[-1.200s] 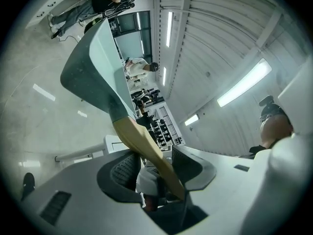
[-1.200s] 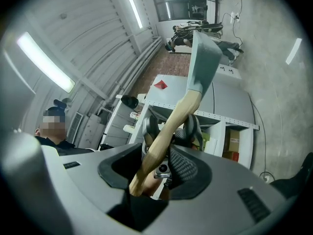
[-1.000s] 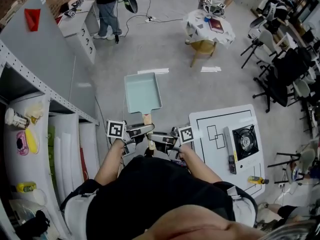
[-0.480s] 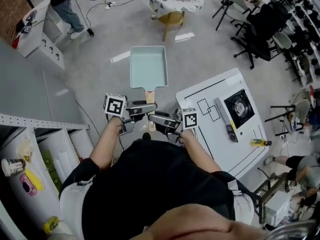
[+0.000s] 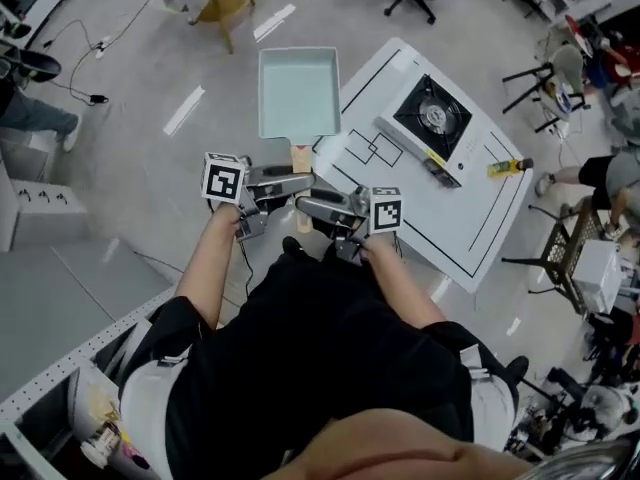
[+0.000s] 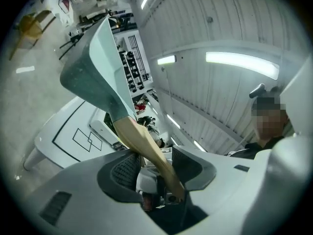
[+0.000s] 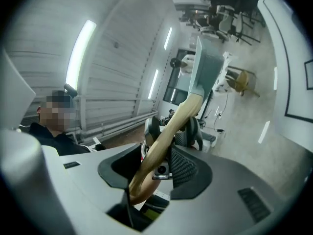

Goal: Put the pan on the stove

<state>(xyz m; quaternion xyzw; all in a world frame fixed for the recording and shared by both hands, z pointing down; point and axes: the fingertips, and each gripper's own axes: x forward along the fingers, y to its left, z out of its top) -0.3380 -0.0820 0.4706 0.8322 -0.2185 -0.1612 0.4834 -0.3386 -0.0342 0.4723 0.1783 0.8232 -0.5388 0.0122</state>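
- Over the last second the person has turned from the shelves toward the white desk (image 5: 470,208). The mint rectangular pan (image 5: 298,93) now hangs level above the floor, just beside the desk's edge.
- The left gripper (image 5: 290,182) and right gripper (image 5: 318,208) each have their jaws clamped, fairly wide, on its wooden handle (image 5: 301,156).
- The stove (image 5: 433,118) lies apart to the right, so the carry looks about half done.

The person wears a black short-sleeved top (image 5: 330,348). The left gripper (image 5: 303,179) and right gripper (image 5: 303,204) share pale grey moulded shells and black ribbed pads (image 6: 126,169) — each carries a white cube (image 5: 224,179) printed with black square markers.
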